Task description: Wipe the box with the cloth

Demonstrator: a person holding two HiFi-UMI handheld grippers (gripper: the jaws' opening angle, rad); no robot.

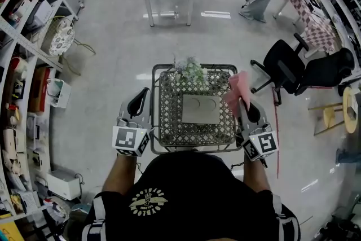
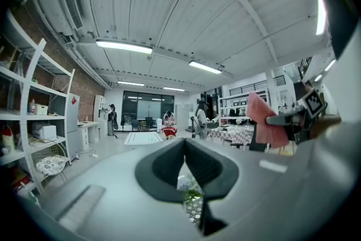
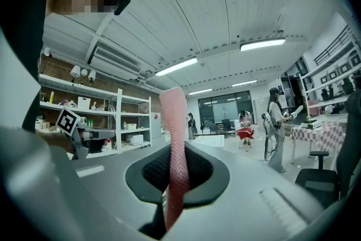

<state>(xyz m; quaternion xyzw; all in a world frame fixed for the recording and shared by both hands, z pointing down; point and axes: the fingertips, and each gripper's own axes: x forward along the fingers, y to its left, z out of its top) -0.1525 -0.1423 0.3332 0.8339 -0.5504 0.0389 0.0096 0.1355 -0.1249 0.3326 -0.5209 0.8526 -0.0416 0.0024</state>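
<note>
- The table [image 1: 194, 149] is small, with open floor off its left and right edges.
- The box [image 1: 201, 109] lies at the table's middle; I judge a hard swipe could shove it into the plant [image 1: 192, 69] at the far edge.
- My right claw [image 1: 243, 105] grips the pink cloth [image 1: 237, 90] over the right edge; loose folds may snag the lattice top.
- My left claw [image 1: 140, 100] is closed on nothing, beside the left edge.

Head view looks steeply down over the person's [image 1: 186, 195] shoulders onto the wire table [image 1: 169, 121]. Both gripper views sit close behind their own jaws, tilted up toward the ceiling [image 2: 169, 8]. All three catch the pink cloth [image 1: 237, 90].
</note>
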